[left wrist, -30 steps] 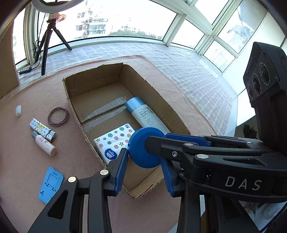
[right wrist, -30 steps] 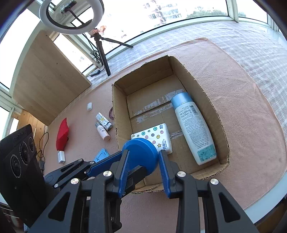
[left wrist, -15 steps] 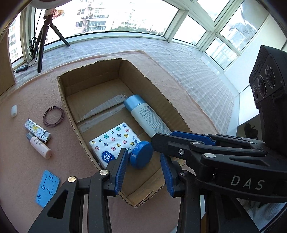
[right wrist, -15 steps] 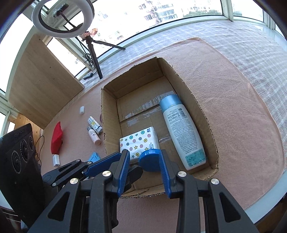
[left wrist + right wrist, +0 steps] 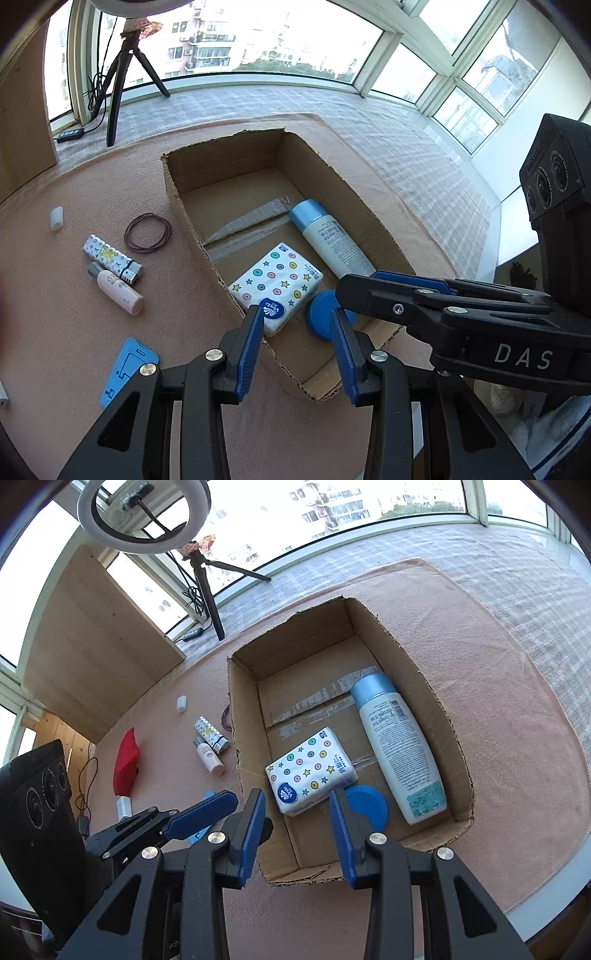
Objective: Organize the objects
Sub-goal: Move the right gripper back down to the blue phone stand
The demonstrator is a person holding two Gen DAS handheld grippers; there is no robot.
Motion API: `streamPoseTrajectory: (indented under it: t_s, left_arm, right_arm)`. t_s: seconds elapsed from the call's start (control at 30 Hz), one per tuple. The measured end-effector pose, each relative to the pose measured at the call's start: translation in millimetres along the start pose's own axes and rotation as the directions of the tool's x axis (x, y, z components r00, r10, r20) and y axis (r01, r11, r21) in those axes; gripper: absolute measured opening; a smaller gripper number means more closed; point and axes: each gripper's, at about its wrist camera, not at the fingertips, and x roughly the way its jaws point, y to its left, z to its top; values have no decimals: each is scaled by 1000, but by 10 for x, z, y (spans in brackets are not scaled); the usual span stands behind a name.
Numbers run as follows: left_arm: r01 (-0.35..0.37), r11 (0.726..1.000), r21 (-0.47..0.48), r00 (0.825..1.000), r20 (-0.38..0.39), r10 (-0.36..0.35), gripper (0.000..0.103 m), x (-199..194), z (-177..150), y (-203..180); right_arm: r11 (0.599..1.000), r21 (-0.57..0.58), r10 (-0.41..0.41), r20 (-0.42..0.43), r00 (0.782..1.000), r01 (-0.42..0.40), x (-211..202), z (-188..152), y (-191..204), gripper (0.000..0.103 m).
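An open cardboard box [image 5: 373, 221] [image 5: 447, 716] lies on the pink mat. Inside it are a white bottle with a blue cap [image 5: 328, 240] [image 5: 399, 746], a dotted tissue pack [image 5: 277, 284] [image 5: 310, 768] and a round blue lid [image 5: 320, 314] [image 5: 369, 806] flat on the box floor near the front wall. My left gripper [image 5: 295, 332] hovers open above the box's near corner. My right gripper [image 5: 297, 816] is open too, above the tissue pack and lid, holding nothing. It also shows in the left wrist view as the right gripper [image 5: 424, 295].
Left of the box on the mat lie a brown hair-tie ring [image 5: 147, 232], a patterned tube [image 5: 110, 260], a small pink bottle [image 5: 118, 291], a blue phone stand [image 5: 129, 371], a white cap [image 5: 56, 218] and a red item [image 5: 127, 762]. A tripod [image 5: 207, 579] stands at the back.
The blue lid left my right gripper's fingers and dropped onto the box floor beside the tissue pack. The right gripper has opened wider and both grippers have drawn back a little.
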Motion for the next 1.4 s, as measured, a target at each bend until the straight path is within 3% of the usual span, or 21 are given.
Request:
streamPoseTrajectory:
  t_s: [0.57,0.9,1.03,1.4]
  left_arm:
    - [-94,983,-155,995,27,99,40,-463,-338,923]
    - [-145,938,-314,989,-18,147,40,-595,-894,1798]
    - [-160,928,-335,987,-32,159,40,-653,-1047,2013]
    - [-173,927,-334,984,-30,173,40,-805,-1152,2188]
  right_arm:
    - [995,-66,69,-57,996,-72,274,-183,677,33]
    - [992,-84,85,-110,990,-94,532,-384,1041,33]
    - [992,-70,91,-145,985,-102,722,-450,1155,33]
    - [1000,-3,-30,-222,975,30,1394,-494,1211,38]
